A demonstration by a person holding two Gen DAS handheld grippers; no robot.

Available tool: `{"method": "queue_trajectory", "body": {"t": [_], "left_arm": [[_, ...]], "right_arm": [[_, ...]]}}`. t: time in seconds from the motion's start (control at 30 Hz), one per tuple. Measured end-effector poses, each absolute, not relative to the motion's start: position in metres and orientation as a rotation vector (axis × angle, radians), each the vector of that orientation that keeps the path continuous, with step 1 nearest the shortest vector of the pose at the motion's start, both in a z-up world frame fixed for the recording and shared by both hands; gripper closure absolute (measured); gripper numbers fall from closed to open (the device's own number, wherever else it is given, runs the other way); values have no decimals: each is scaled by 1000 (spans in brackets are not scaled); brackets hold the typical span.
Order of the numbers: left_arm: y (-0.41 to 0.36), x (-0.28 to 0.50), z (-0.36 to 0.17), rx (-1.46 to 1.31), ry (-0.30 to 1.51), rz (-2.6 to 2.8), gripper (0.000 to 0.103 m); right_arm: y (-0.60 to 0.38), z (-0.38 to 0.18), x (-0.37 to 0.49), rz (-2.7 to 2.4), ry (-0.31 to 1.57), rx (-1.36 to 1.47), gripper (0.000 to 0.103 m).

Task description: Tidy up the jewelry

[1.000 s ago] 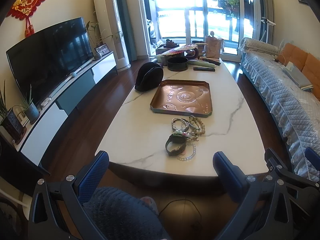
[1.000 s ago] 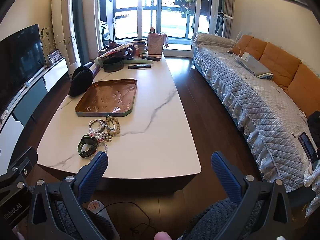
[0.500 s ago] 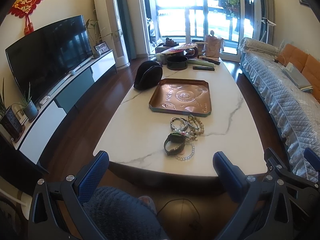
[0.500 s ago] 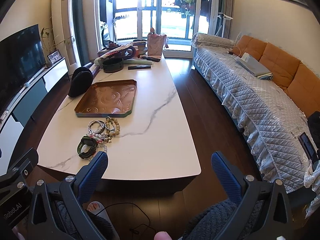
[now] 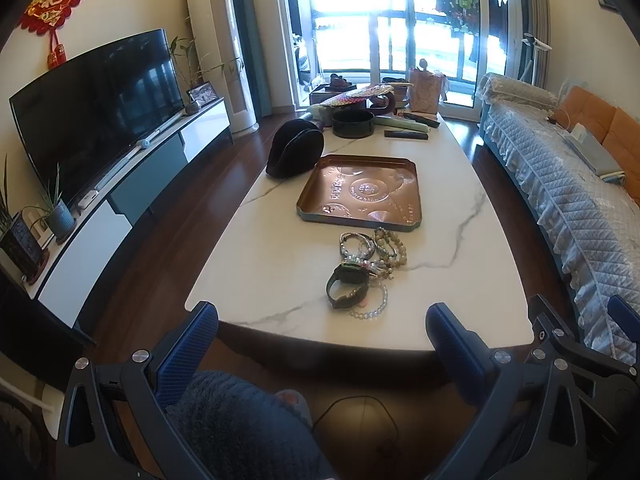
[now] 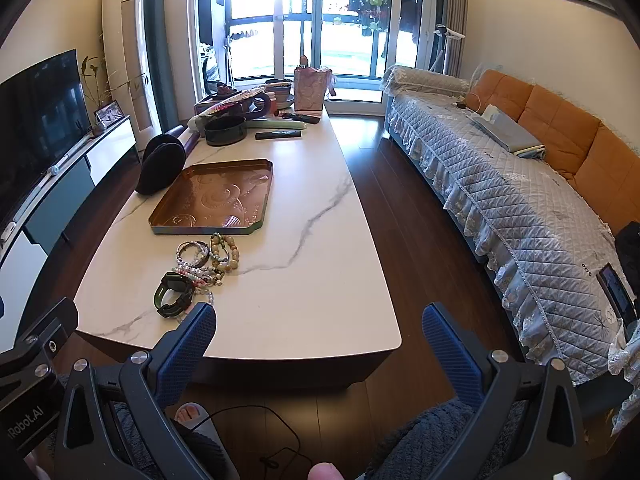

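Both the left gripper (image 5: 322, 334) and right gripper (image 6: 318, 334) hover spread and empty short of the table (image 5: 280, 264); the jewelry pile (image 5: 366, 268) lies just before the copper tray (image 5: 416, 184); best approach low, pinching the nearest watch (image 5: 347, 288) alone

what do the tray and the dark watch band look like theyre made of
Tray: likely metal, glossy copper-toned, embossed inside with bright reflections. Watch band: probably rubber or silicone, matte dark, holding a soft loop; too small to be sure.
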State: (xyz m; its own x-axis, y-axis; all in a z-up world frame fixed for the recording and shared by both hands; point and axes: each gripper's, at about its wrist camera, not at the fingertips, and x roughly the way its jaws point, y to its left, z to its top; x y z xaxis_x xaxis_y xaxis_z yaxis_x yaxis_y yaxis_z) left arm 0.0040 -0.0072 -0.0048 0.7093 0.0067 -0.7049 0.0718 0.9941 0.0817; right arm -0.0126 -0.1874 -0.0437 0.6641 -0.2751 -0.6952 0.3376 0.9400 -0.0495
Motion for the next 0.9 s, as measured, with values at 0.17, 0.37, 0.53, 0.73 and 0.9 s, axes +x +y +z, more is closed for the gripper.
{"method": "queue_trajectory", "body": {"t": [0.17,0.37,0.53,0.73,0.9], "left_arm": [[-9,2,-9,105,790,-38,0],[-9,3,-9,104,791,-38,0],[-15,-1,-16,106,791,-44,0],[-14,-1,-16,106,797,-44,0],[-14,-2,-17,102,799,-43,0]], "right_arm": [[-188,-45,-13,-346,775,89,0],[-188,-48,-14,-345,779,93,0],[-188,-49,-15,-351,773,90,0],[-188,-48,-16,-349,776,97,0],[-190,-47,-17,-353,775,95,0]]}}
